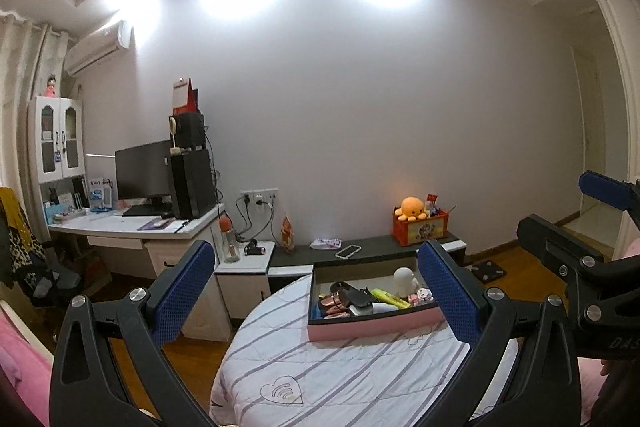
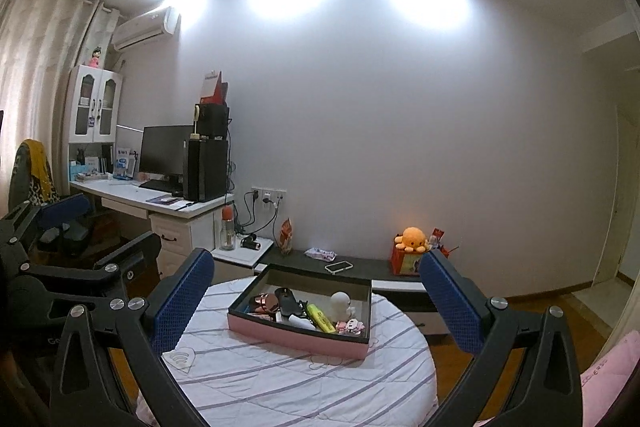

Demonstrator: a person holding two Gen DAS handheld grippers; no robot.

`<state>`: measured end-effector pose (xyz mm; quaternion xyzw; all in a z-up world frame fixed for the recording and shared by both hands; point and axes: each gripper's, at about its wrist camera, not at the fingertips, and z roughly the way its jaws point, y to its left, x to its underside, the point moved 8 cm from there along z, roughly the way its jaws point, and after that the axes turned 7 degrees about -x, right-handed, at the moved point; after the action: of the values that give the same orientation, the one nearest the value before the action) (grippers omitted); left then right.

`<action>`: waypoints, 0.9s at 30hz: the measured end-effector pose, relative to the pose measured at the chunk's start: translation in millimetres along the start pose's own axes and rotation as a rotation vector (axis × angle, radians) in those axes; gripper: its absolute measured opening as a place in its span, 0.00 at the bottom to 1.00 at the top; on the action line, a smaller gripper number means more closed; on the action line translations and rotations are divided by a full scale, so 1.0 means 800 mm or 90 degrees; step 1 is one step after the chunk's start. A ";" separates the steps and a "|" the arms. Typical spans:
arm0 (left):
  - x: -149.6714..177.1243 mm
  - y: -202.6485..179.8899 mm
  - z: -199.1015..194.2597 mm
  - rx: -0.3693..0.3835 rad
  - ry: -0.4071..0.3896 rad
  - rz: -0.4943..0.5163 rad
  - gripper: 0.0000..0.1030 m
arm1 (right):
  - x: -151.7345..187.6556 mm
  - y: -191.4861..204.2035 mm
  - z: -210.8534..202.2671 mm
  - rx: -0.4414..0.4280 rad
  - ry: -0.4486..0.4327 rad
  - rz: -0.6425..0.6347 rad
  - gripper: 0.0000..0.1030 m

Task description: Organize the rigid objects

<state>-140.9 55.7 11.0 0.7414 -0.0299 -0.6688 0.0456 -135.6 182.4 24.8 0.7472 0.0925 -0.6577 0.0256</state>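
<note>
Blue-padded left gripper (image 1: 316, 291) and right gripper (image 2: 316, 297) hover level, spread wide, empty, before the pink box (image 2: 296, 337).

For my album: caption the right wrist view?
Open right claw faces a pink-sided box of small items on a striped round bed.

Two hand-held grippers share one build: the left gripper (image 1: 316, 291) and right gripper (image 2: 316, 299) each carry black plastic arms with triangular cut-outs. Round silver screws (image 1: 137, 294) mark the joints. The fingers (image 1: 182, 293) wear blue pads with a fine dimpled texture.
</note>
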 end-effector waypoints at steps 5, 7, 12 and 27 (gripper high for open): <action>-0.005 0.004 -0.013 -0.006 -0.019 -0.002 1.00 | -0.007 0.006 -0.015 0.003 -0.017 -0.007 1.00; -0.005 0.005 -0.015 -0.008 -0.022 -0.003 1.00 | -0.009 0.009 -0.020 0.010 -0.025 -0.013 1.00; -0.006 0.008 -0.022 -0.008 -0.038 -0.010 1.00 | -0.012 0.013 -0.029 0.017 -0.035 -0.016 1.00; 0.009 0.010 -0.043 -0.021 -0.088 -0.016 1.00 | 0.001 0.021 -0.047 0.028 -0.084 -0.016 1.00</action>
<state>-105.9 47.9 7.8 0.6929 -0.0124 -0.7194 0.0469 -96.0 172.0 27.9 0.7014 0.0854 -0.7076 0.0068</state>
